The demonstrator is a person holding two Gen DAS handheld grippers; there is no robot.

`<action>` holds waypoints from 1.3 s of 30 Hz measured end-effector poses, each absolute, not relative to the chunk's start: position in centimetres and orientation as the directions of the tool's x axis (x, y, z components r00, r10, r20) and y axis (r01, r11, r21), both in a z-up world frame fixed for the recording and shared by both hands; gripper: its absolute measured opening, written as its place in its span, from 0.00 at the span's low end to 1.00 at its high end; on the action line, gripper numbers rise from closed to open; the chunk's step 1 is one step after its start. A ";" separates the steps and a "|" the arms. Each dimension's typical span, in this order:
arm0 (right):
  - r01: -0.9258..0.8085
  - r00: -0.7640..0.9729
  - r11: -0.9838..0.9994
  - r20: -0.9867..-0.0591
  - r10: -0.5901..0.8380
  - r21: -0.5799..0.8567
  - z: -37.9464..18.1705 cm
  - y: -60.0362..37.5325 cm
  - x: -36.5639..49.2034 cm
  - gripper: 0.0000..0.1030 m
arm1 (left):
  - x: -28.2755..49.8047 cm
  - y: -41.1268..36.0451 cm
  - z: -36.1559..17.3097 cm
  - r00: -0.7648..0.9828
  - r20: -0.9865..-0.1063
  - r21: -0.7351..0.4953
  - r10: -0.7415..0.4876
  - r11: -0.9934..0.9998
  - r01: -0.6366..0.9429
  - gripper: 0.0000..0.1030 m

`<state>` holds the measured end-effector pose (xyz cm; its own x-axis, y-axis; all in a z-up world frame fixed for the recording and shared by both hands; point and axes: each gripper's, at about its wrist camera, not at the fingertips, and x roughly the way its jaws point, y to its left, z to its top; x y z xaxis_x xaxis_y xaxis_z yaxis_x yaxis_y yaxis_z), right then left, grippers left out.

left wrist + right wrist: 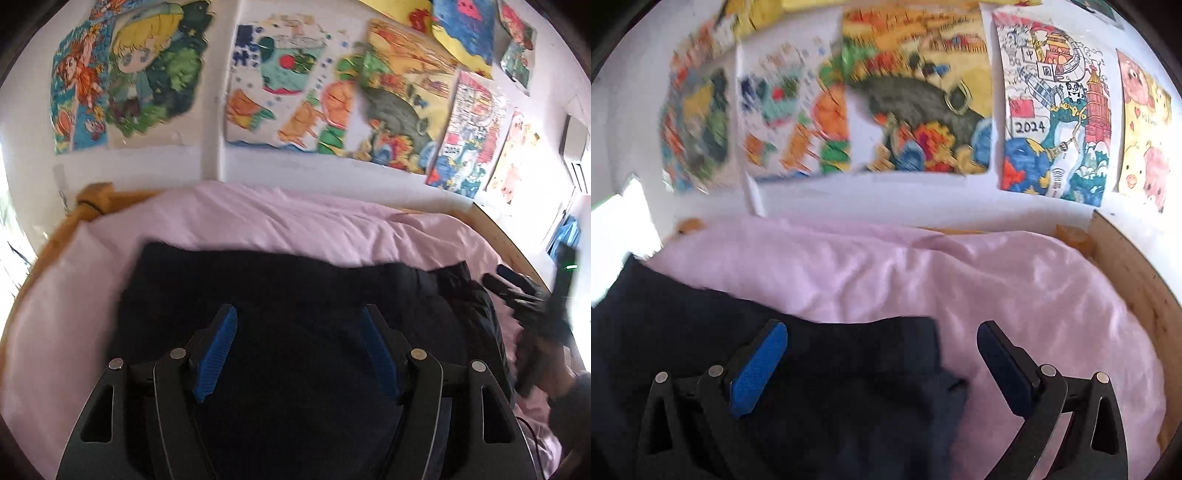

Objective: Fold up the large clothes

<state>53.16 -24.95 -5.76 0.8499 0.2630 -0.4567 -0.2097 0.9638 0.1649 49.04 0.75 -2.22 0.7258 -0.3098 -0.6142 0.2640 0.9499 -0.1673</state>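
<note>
Hovering over the dark navy fabric garment (pixel 295 295) on the pink bedsheet (pixel 1015 280), my left gripper (pixel 298 317) and right gripper (pixel 882 334) gape wide; next, I'd pinch its near edge to fold.

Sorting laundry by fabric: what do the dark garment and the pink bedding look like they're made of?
Dark garment: seemingly a thick matte knit or fleece; navy-black, no sheen, soft rounded edges. Pink bedding: seemingly smooth woven cotton or a blend; faint sheen and fine creases.
</note>
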 end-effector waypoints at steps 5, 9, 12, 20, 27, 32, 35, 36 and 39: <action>-0.267 0.834 0.955 -0.465 0.297 0.130 -6.8 -20.7 47.8 1.00 | 47.7 -2.6 -4.8 0.829 -0.529 -0.031 -0.180 0.981 0.193 0.79; -0.267 0.865 0.961 -0.458 0.205 -0.074 -8.7 -16.1 48.3 1.00 | 50.7 -4.4 -6.4 0.853 -0.522 0.145 0.014 0.987 0.072 0.81; -0.216 0.890 0.965 -0.437 0.132 -0.148 -9.1 -14.4 51.0 1.00 | 53.7 -4.3 -8.3 0.818 -0.572 0.167 0.064 0.985 0.039 0.81; -0.191 0.831 0.979 -0.542 0.122 -0.073 -12.5 -15.6 57.6 1.00 | 58.1 -1.8 -11.5 0.771 -0.637 0.074 0.013 0.996 0.045 0.89; -0.187 0.817 0.982 -0.560 0.139 -0.029 -14.4 -16.2 58.4 1.00 | 58.2 -1.4 -12.1 0.770 -0.638 0.042 -0.018 0.997 0.058 0.90; -0.194 0.808 0.981 -0.568 0.157 -0.005 -14.6 -16.5 58.4 1.00 | 58.5 -1.9 -12.2 0.767 -0.641 0.052 -0.012 0.997 0.059 0.90; -0.201 0.806 0.979 -0.565 0.175 0.016 -14.7 -16.8 58.4 1.00 | 58.5 -1.8 -12.2 0.766 -0.643 0.047 -0.017 0.997 0.062 0.90; -0.205 0.803 0.978 -0.567 0.184 0.028 -14.7 -16.9 58.5 1.00 | 58.5 -1.9 -12.2 0.765 -0.643 0.048 -0.017 0.997 0.063 0.90; -0.219 0.791 0.971 -0.564 0.236 0.098 -14.8 -17.9 58.7 1.00 | 58.5 -1.8 -12.2 0.766 -0.643 0.044 -0.023 0.997 0.067 0.90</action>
<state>58.68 -17.94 -14.79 0.7912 0.2358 -0.5643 -0.2194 0.9707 0.0980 58.45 -1.84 -12.24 0.7659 -0.0233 -0.6425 0.0670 0.9968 0.0438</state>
